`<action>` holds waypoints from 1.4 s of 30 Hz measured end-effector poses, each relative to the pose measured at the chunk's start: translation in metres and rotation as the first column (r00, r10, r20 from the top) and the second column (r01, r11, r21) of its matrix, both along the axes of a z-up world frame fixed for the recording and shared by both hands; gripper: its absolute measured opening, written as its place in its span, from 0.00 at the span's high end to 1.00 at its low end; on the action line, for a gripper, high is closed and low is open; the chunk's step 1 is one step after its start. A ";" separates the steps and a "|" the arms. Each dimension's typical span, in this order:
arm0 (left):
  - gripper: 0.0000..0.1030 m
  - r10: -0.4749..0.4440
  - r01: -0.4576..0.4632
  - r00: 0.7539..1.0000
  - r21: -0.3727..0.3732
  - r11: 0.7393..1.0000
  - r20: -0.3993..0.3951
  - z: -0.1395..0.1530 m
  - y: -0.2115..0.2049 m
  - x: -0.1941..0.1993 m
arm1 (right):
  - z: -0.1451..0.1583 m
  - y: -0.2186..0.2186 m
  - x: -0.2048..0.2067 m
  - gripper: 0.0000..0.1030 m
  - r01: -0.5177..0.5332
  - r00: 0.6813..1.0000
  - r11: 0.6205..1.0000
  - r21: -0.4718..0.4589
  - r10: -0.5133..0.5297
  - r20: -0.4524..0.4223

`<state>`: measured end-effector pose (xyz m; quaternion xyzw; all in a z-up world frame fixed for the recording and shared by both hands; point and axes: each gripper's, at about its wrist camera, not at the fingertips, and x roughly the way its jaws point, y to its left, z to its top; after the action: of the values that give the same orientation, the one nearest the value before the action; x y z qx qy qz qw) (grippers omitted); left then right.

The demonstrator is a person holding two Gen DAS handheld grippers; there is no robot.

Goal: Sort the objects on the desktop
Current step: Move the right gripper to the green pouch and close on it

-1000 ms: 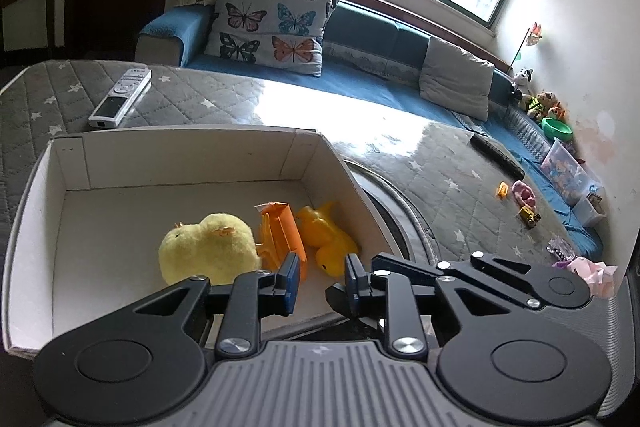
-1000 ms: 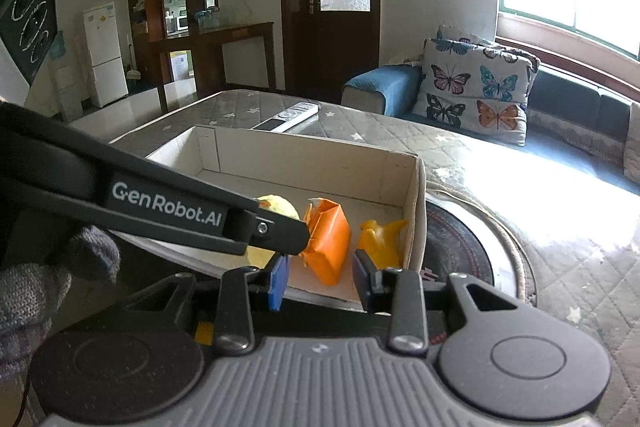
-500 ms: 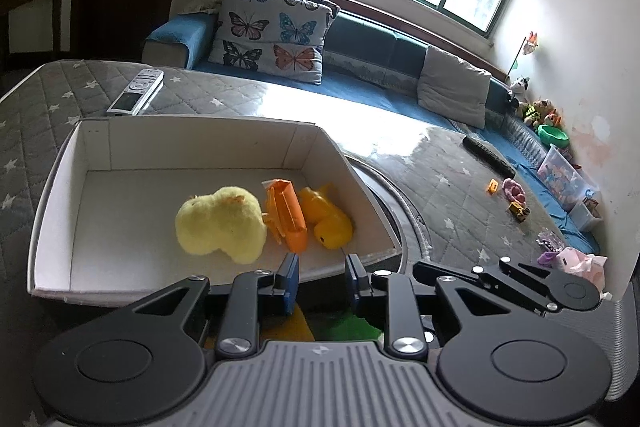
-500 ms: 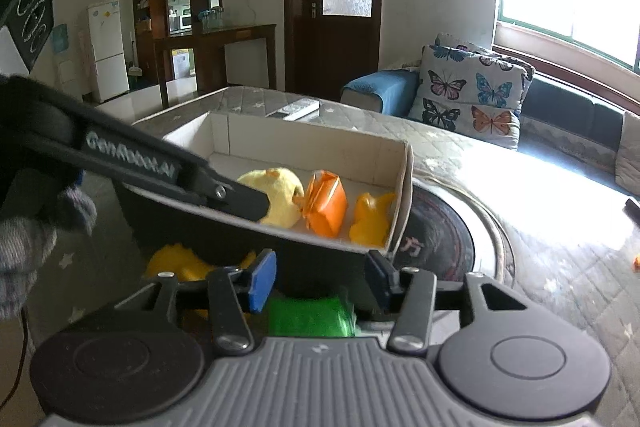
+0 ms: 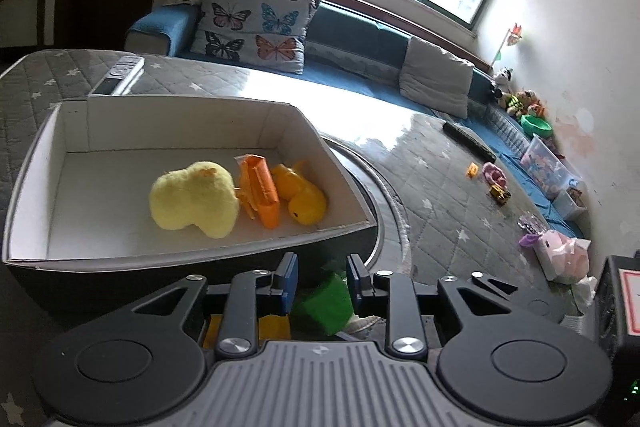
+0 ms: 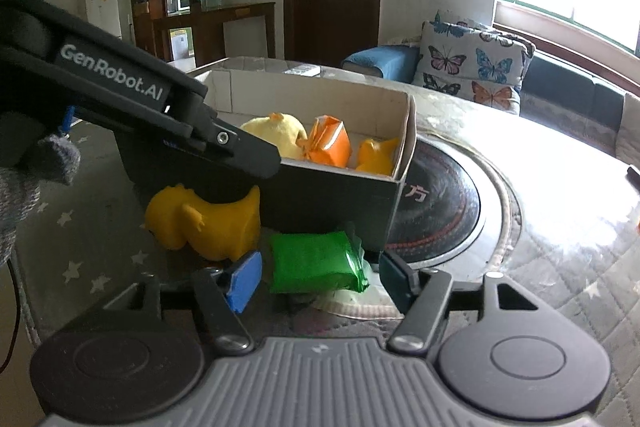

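While our right gripper (image 6: 316, 283) stands with its fingers spread wide and empty around the green packet (image 6: 316, 261), which lies on the quilted table (image 6: 560, 279) between them, we judge it light, soft and crinkly-slick, best pinched across its puffed middle. Our left gripper (image 5: 322, 281), jaws parted and empty, hangs above the same packet, with a yellow rubber toy (image 6: 204, 223) just left of the fingers. Beyond sits the box (image 5: 36, 163) holding a plush chick (image 5: 192, 201), an orange packet (image 5: 260, 189) and a duck (image 5: 304, 199), then the sofa (image 5: 352, 39).

Both wrist views look low and close across the table, sharing the box (image 5: 352, 223) (image 6: 332, 195).
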<state>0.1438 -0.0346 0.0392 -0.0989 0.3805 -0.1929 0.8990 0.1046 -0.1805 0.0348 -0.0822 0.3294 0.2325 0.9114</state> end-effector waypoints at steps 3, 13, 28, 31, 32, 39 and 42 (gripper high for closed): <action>0.71 -0.013 0.013 1.000 0.007 1.000 -0.016 -0.005 -0.006 0.004 | -0.005 0.000 0.003 0.28 0.002 1.000 1.000 -0.001 -0.002 -0.010; 0.71 -0.047 0.049 0.997 0.034 0.998 -0.059 -0.021 -0.022 0.019 | -0.018 0.002 0.015 0.28 0.000 0.999 1.000 0.009 0.000 -0.043; 0.71 -0.058 0.066 0.992 0.066 0.996 -0.115 -0.040 -0.029 0.035 | -0.027 0.003 0.021 0.39 -0.013 0.997 1.000 0.025 0.015 -0.070; 0.71 -0.059 0.068 0.990 0.065 0.996 -0.128 -0.043 -0.028 0.037 | -0.029 0.003 0.021 0.40 -0.016 0.997 1.000 0.023 0.017 -0.073; 0.70 -0.060 0.069 0.989 0.065 0.995 -0.132 -0.045 -0.028 0.037 | -0.029 0.004 0.021 0.40 -0.016 0.997 1.000 0.023 0.018 -0.074; 0.69 -0.069 0.077 0.988 0.056 0.995 -0.140 -0.044 -0.027 0.035 | -0.028 0.004 0.019 0.42 -0.014 0.997 1.000 0.023 0.016 -0.074; 0.71 -0.073 0.079 0.988 0.044 0.996 -0.135 -0.041 -0.026 0.032 | -0.026 0.003 0.016 0.43 -0.016 0.998 1.000 0.019 0.017 -0.068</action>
<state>0.1760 -0.0606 -0.0022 -0.0747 0.4476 -0.2104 0.8659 0.1204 -0.1780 0.0090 -0.0684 0.3575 0.2458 0.8984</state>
